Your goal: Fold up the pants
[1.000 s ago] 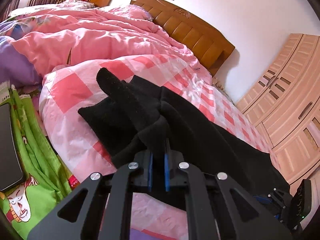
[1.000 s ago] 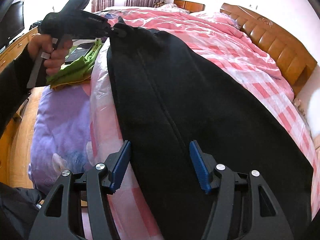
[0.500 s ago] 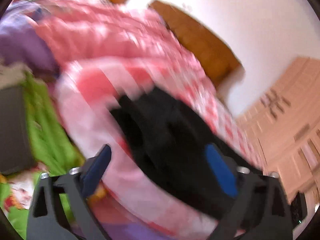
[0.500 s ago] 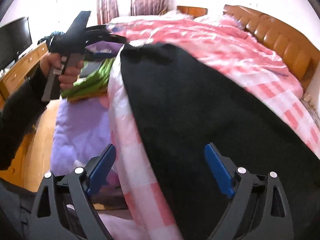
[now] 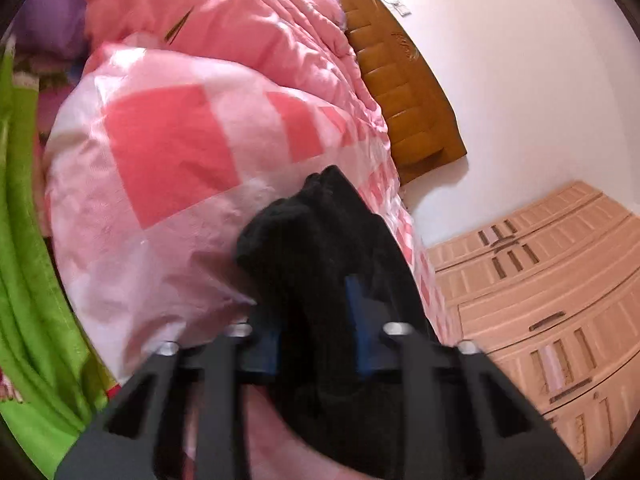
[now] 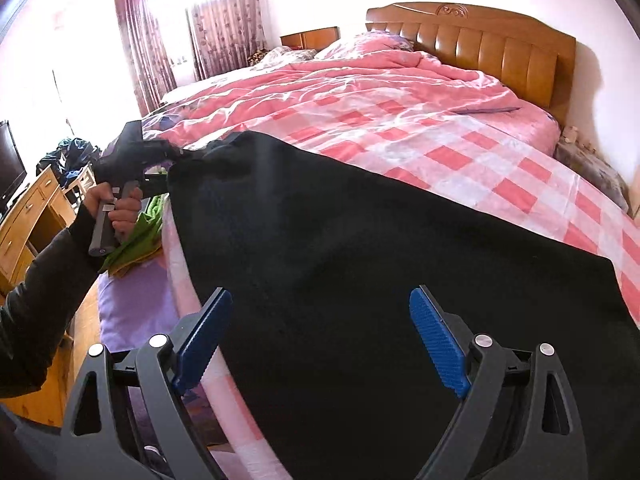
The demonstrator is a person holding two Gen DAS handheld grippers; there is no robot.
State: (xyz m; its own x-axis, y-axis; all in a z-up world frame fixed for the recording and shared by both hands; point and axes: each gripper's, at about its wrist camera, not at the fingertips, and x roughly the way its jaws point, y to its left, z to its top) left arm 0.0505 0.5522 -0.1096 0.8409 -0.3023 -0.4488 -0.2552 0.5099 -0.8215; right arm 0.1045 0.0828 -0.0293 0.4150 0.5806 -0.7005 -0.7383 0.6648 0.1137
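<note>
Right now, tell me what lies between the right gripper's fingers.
Black pants spread on the checked bedcover fill the gap of the open right gripper, untouched by either pad; right wrist view.

Home bedrm: bed w/ headboard (image 6: 492, 52), curtains (image 6: 224, 28), wardrobe (image 5: 560, 300).

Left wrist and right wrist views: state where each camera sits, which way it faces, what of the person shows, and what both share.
Left wrist: rides the left tongs, facing along the bed toward the headboard and wardrobe; bunched black pants lie between its blue pads; no body shows.
Right wrist: rides the right tongs, open over the spread pants, facing the curtains; the left hand shows.
Shared: pants, checked quilt, headboard, green cloth.
</note>
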